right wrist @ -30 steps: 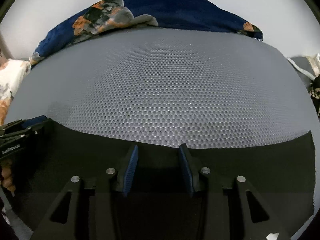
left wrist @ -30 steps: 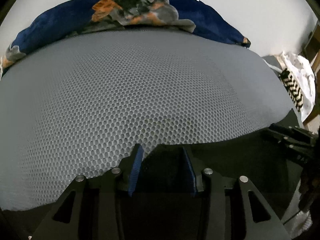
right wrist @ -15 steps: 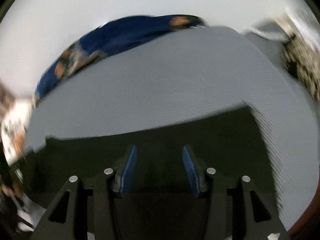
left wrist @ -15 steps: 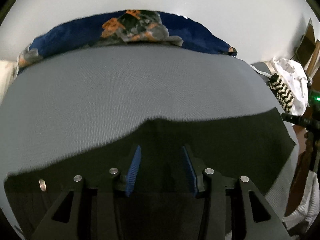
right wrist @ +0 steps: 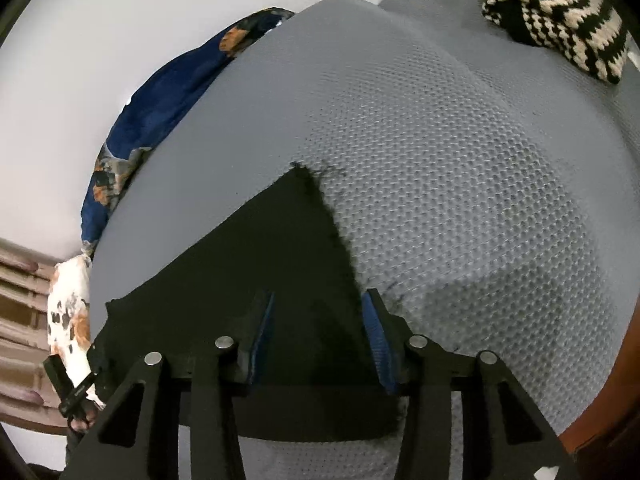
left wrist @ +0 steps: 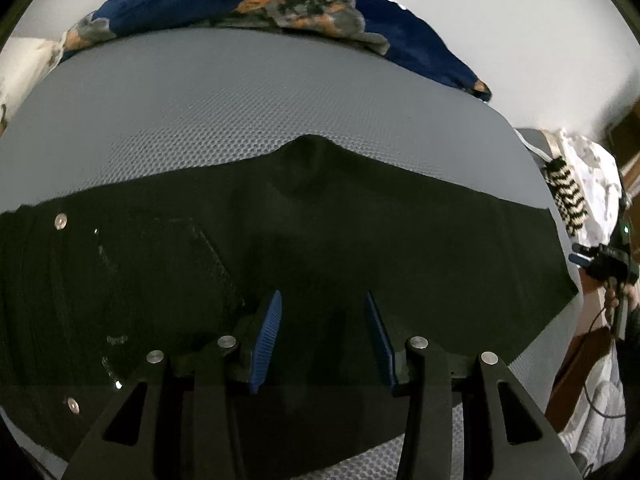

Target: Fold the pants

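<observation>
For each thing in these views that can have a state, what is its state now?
black pants: spread flat on the grey mesh surface, a small hump at the far edge.
left gripper: jaws open above the pants, holding nothing.
right gripper: jaws open over the hem corner.
blue floral blanket: bunched along the far edge.

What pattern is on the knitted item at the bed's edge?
Black-and-cream zigzag knit, clearest in the right wrist view.

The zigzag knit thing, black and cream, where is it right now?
In the right wrist view the zigzag knit piece lies top right on the grey mattress, beyond the black pants; the left wrist view shows it far right.
</observation>
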`<state>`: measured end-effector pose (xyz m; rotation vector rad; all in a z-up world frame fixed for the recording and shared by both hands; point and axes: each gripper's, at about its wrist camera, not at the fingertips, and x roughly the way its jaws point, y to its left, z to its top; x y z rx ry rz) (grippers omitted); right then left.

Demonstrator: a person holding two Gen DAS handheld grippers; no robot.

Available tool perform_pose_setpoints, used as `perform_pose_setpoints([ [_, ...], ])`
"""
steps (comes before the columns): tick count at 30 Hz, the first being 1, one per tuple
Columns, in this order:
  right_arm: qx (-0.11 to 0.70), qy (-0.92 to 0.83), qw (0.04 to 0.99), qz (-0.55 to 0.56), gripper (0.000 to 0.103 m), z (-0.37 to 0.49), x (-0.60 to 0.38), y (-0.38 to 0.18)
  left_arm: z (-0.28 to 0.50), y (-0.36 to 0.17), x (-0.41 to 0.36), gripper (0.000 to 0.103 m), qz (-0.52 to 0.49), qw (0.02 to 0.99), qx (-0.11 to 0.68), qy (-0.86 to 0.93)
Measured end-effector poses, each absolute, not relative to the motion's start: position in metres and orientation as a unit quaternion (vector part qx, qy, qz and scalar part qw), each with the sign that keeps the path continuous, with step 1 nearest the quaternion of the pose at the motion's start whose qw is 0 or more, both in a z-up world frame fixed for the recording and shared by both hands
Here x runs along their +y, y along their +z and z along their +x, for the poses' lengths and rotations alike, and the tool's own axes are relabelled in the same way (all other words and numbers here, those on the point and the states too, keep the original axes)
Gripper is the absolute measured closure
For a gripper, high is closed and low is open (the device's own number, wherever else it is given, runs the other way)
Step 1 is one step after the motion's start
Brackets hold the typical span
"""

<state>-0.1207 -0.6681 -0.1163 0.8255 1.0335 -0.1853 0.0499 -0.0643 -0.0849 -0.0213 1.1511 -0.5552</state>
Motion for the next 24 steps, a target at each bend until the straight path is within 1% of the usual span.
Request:
perform_pose_setpoints([
  [4,0.484,-0.064,0.773,0.406,0.064,-0.124,-0.681,-0.131,0.047,-0.086,-0.068,0.059,-0.004,0.801,0.544,-0.250],
  [5,0.486,-0.063,0.771,0.406,0.066,-0.126,-0.684,-0.134,0.046,-0.087,-0.069,0.059,-0.002,0.801,0.545,-0.247],
  [9,0.472,-0.029,0.780,0.409,0.067,-0.132,-0.689,-0.139,0.046,-0.089,-0.071,0.059,-0.004,0.800,0.551,-0.238],
  [10,0.470,-0.019,0.781,0.410,0.072,-0.133,-0.689,-0.141,0.046,-0.091,-0.071,0.059,-0.009,0.798,0.555,-0.235],
  [13,0.461,0.008,0.781,0.420,0.080,-0.126,-0.684,-0.148,0.045,-0.095,-0.071,0.059,-0.011,0.795,0.562,-0.228],
  [14,0.460,0.015,0.780,0.425,0.084,-0.124,-0.683,-0.150,0.043,-0.095,-0.072,0.059,-0.010,0.795,0.562,-0.228],
  [18,0.446,0.029,0.779,0.439,0.087,-0.114,-0.674,-0.156,0.039,-0.095,-0.075,0.059,-0.004,0.794,0.561,-0.232],
  [24,0.445,-0.010,0.794,0.414,0.093,-0.111,-0.654,-0.142,0.035,-0.089,-0.071,0.059,-0.007,0.800,0.551,-0.237],
])
